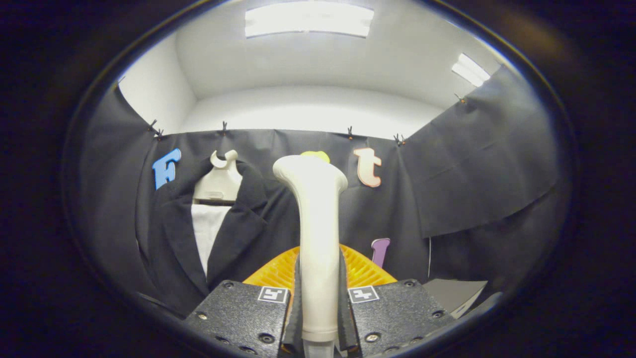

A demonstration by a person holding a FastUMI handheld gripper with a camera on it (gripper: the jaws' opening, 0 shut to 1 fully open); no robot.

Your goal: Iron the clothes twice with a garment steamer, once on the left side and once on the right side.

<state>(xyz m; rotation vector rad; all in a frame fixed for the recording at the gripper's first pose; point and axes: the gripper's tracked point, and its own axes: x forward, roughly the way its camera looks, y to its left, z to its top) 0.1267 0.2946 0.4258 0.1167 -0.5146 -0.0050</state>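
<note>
The gripper (318, 298) clamps the cream plastic garment steamer (314, 219) upright, right of the black suit jacket (233, 233) hanging on a hanger.

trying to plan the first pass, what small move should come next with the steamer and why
Probably swing the garment steamer over toward the dark jacket. The gripper is shut on the steamer's handle, both fingers pressing it, and the steamer stands upright beside the jacket, apart from the cloth. The jacket hangs on its hanger, so the head must reach the fabric first.

Cam on claw (318, 303), faces fwd, close to jacket (218, 233).
</note>
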